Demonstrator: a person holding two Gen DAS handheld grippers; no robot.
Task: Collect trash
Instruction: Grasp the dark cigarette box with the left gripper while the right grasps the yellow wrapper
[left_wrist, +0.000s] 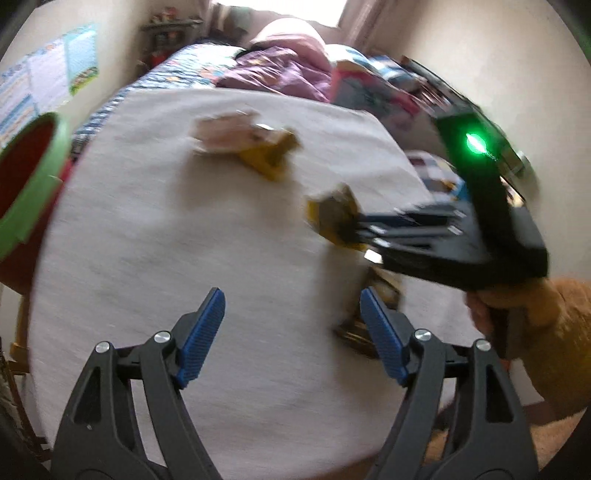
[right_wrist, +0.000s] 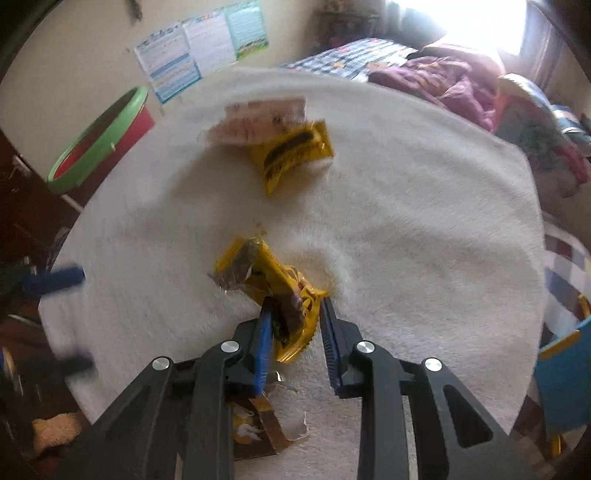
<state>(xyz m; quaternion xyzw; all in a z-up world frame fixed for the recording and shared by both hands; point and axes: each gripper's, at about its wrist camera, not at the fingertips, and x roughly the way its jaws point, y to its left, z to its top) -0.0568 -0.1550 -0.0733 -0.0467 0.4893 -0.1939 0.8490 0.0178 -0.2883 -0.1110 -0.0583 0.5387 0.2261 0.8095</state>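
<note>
A white round table (left_wrist: 147, 240) (right_wrist: 406, 221) carries wrappers. My right gripper (right_wrist: 295, 310) (left_wrist: 354, 225) is shut on a crumpled yellow wrapper (right_wrist: 266, 273) (left_wrist: 332, 214) and holds it above the cloth. A second yellow wrapper (right_wrist: 295, 151) (left_wrist: 269, 155) and a pink-white wrapper (right_wrist: 258, 122) (left_wrist: 225, 129) lie together at the far side. A torn brown wrapper (right_wrist: 258, 424) (left_wrist: 373, 314) lies under the right gripper. My left gripper (left_wrist: 291, 314) is open and empty over the near side of the table; its blue pads (right_wrist: 55, 278) show at the left of the right wrist view.
A red bin with a green rim (left_wrist: 29, 184) (right_wrist: 99, 136) stands beside the table's left edge. A bed with purple bedding (left_wrist: 280, 66) (right_wrist: 443, 74) lies behind. Books and boxes (left_wrist: 376, 88) are piled to the right.
</note>
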